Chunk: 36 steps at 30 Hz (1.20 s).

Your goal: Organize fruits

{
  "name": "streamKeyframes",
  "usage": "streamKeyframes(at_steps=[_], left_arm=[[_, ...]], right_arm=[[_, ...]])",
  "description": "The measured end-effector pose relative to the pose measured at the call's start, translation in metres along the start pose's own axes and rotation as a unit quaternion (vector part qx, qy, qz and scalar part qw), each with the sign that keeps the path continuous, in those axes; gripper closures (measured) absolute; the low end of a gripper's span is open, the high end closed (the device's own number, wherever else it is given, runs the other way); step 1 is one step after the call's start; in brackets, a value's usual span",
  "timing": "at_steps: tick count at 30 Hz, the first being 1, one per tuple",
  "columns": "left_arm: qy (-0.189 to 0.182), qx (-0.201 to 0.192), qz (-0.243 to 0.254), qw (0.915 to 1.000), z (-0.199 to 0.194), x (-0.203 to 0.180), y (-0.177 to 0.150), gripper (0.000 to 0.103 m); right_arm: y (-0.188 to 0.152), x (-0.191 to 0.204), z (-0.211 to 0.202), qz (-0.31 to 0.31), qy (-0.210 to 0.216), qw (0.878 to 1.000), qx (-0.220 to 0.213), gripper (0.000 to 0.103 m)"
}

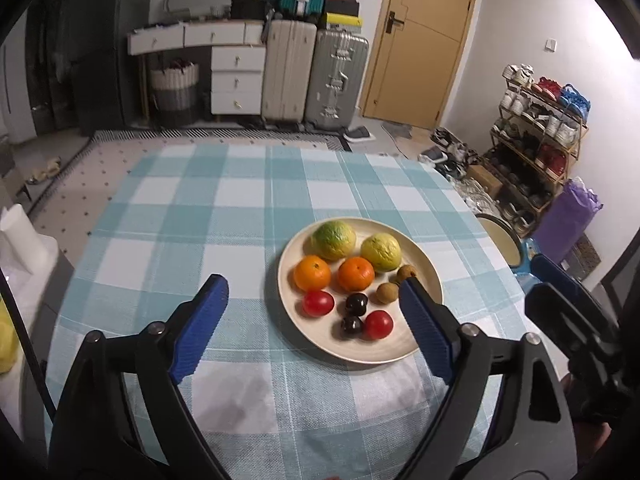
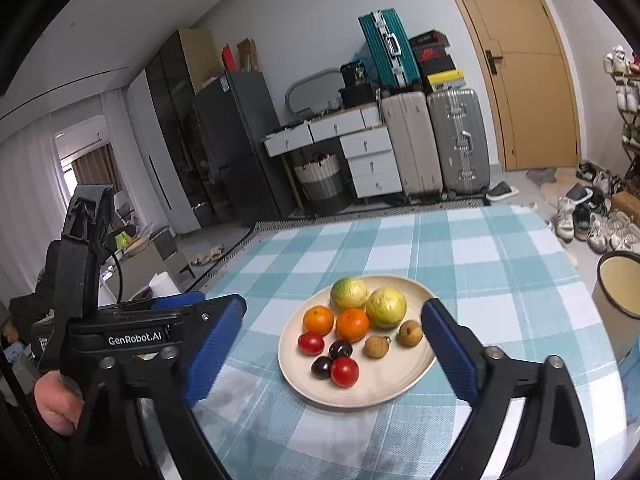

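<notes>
Nearest the lens in the left wrist view, the black left gripper with blue ribbed pads [image 1: 314, 292] hangs above the teal-and-white checked tablecloth [image 1: 180, 208], its fingers spread wide and holding nothing. The black right gripper with blue pads [image 2: 334, 320] is likewise spread and empty, just in front of the round cream plate [image 2: 384, 394].

All the fruit lies on that plate: two yellow-green citrus fruits [image 2: 349, 293] at the far side, two small orange tangerines [image 2: 318, 320] nearer, then two red cherry tomatoes [image 2: 310, 343], two dark cherries [image 2: 340, 349] and two brown longans [image 2: 377, 346] to the right. Like sits roughly beside like, and none is seen off the plate.

So the sorting looks either finished or not begun; I cannot tell which. A cream enamel pot [image 2: 618, 288] stands off the table's right edge. If more grouping is wanted, the next move calls for lowering one open gripper over a small fruit, gently, since the cherries and tomatoes would roll or bruise.
</notes>
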<state>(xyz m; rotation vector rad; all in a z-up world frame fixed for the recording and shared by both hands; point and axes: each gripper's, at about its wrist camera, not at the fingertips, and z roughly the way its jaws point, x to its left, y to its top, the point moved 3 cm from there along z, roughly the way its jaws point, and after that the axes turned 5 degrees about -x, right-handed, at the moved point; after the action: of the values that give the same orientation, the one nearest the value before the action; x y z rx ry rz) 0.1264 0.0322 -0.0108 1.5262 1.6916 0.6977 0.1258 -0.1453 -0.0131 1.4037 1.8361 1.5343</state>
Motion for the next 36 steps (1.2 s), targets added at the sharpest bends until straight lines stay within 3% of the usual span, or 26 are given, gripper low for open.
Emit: streamKeyframes(at_steps=[4,9,22,26,36], left_arm=[[0.022,-0.03,0.007,0.9993,-0.015,-0.003,0.003,0.001],[0.054,-0.064,0.032,0.996,-0.036,-0.007,0.005,0.001],[0.054,-0.117,0.04,0.9908,-0.085,-0.011,-0.005,0.001],[0.069,-0.141,0.045,0.9866,-0.097,-0.011,-0.009,0.001],[0.074,-0.161,0.037,0.9834,-0.113,-0.001,-0.024,0.001]], right_arm=[[0.004,0.003,-0.009,-0.003,-0.002,1.0,-0.012,0.003],[0.009,0.009,-0.017,-0.005,-0.013,1.0,-0.016,0.001],[0.012,0.034,-0.046,-0.048,-0.019,0.997,-0.055,0.0],[0.009,0.036,-0.053,-0.053,-0.021,0.996,-0.066,0.0],[-0.004,0.033,-0.071,-0.073,-0.047,0.991,-0.105,0.0]])
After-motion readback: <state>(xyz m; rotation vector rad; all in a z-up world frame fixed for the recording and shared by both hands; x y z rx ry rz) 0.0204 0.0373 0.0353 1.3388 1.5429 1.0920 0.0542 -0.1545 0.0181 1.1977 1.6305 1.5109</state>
